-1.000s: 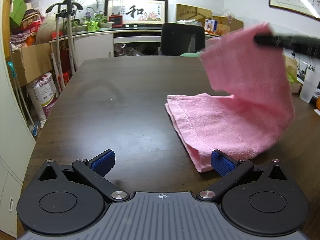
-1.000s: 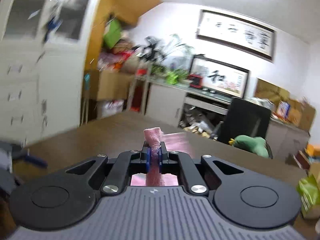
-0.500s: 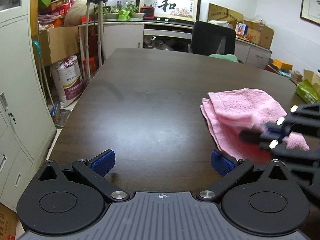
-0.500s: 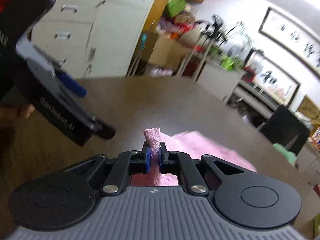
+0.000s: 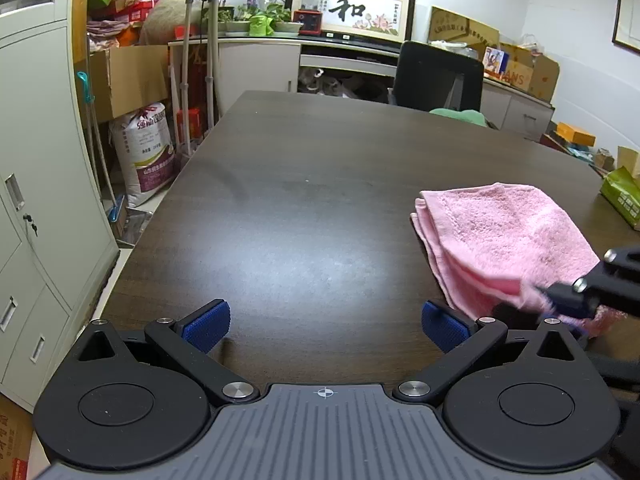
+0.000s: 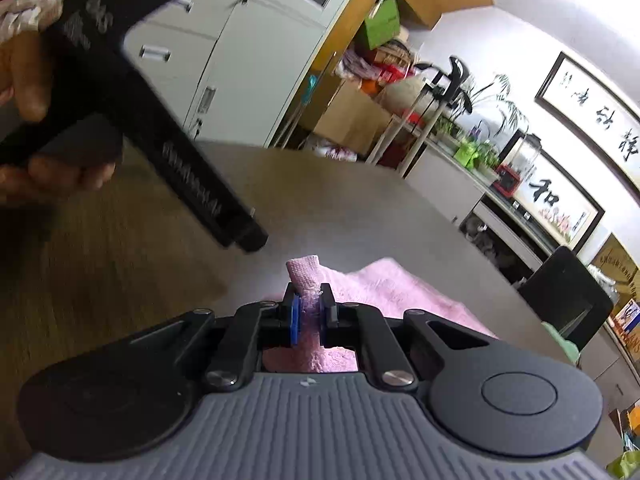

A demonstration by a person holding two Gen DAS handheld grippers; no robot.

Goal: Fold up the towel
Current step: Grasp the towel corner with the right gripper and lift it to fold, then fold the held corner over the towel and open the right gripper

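A pink towel [image 5: 500, 240] lies folded in layers on the right side of the dark table [image 5: 300, 200]. My right gripper [image 6: 311, 308] is shut on a corner of the towel [image 6: 400, 292], and a pink tuft sticks out past its blue pads. In the left wrist view the right gripper [image 5: 576, 300] sits low at the towel's near right corner, close to the table top. My left gripper [image 5: 325, 326] is open with only bare table between its fingers, just left of the towel's near edge. In the right wrist view the left gripper's body [image 6: 192, 184] is held by a hand [image 6: 24, 80].
A black office chair [image 5: 438, 74] stands at the table's far end. A green packet [image 5: 622, 196] lies at the table's right edge. Grey cabinets [image 5: 36, 160], a sack [image 5: 144, 148] and boxes line the left wall.
The right gripper swung the lifted half of the towel over and down onto the other half, so the towel now lies folded flat. The left gripper stayed open and barely moved.
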